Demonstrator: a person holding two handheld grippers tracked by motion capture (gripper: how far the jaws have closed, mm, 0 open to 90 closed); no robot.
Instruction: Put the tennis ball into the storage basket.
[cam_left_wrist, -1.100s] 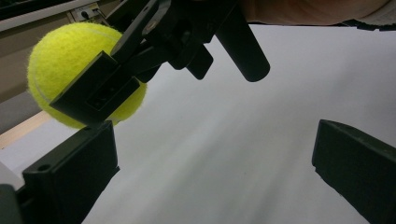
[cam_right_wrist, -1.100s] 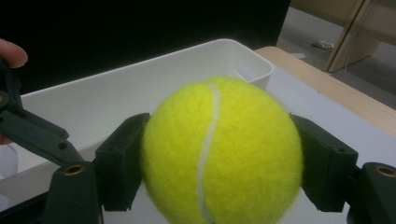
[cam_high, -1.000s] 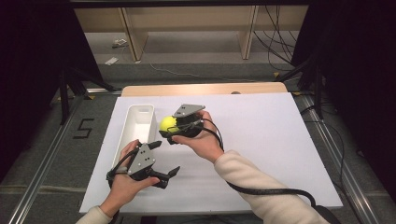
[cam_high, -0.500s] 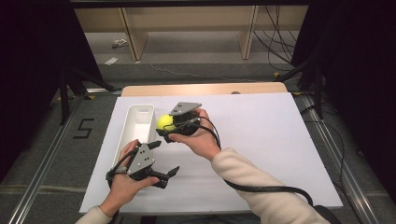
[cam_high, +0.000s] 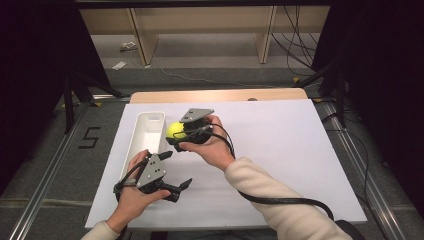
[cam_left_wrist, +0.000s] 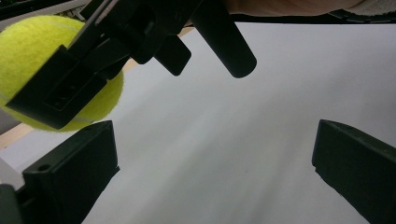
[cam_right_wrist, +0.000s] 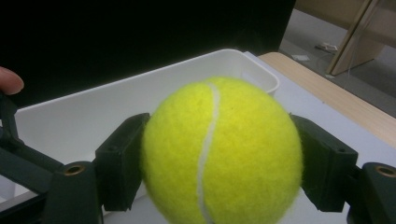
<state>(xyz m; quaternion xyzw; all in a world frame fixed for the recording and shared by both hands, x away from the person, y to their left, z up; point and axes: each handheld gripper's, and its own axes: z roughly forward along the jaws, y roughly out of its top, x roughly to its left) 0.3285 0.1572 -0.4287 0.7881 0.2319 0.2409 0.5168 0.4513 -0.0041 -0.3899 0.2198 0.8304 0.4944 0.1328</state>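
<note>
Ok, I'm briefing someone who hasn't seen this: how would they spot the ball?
Start at the white sheet covering the table, then find the long white bin at its left. Beside the bin's right wall, the right gripper clamps the tennis ball, the only bright yellow, fuzzy thing there.

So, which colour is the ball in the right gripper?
Bright yellow-green with a white seam; the ball shows best in the right gripper view.
</note>
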